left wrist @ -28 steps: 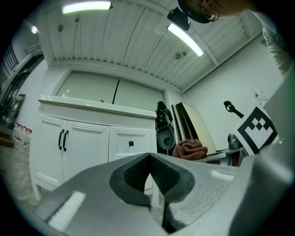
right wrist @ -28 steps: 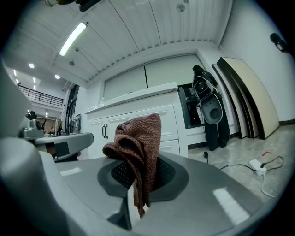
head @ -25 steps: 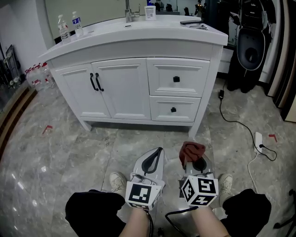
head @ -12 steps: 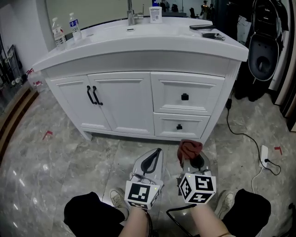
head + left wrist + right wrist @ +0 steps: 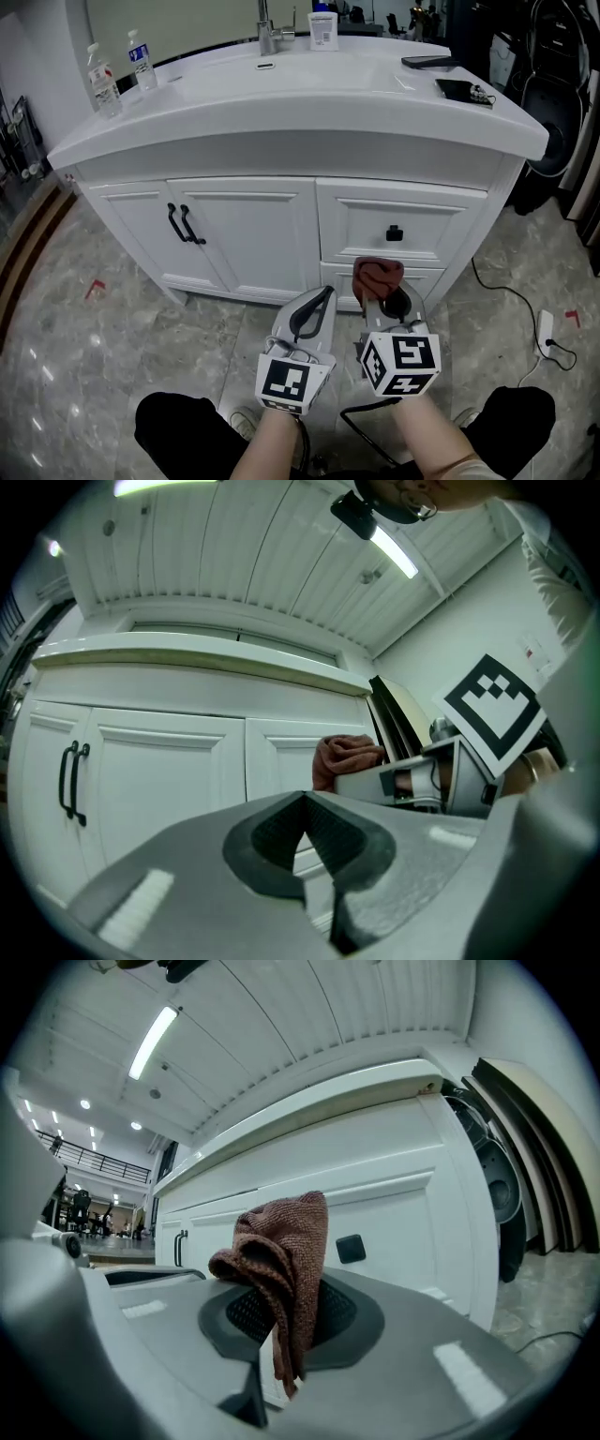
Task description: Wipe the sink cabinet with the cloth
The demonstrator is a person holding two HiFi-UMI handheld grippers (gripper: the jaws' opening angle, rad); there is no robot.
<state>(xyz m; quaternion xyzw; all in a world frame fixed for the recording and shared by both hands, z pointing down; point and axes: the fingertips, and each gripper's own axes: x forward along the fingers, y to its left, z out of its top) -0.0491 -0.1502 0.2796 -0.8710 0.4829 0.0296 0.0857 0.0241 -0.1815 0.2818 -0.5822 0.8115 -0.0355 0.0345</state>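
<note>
The sink cabinet is now nearer, its smooth white panels filling the upper head view. At lower centre the right gripper has its jaws pressed on the cloth, a brown knitted rag, bunched, standing upright before the drawers. The left gripper beside it is closed on nothing.

cloth before sink cabinet, bottles on top L

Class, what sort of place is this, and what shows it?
Likely a showroom or workshop hall, not a home bathroom: a sink cabinet with faucet stands on stone floor under strip lights.
</note>
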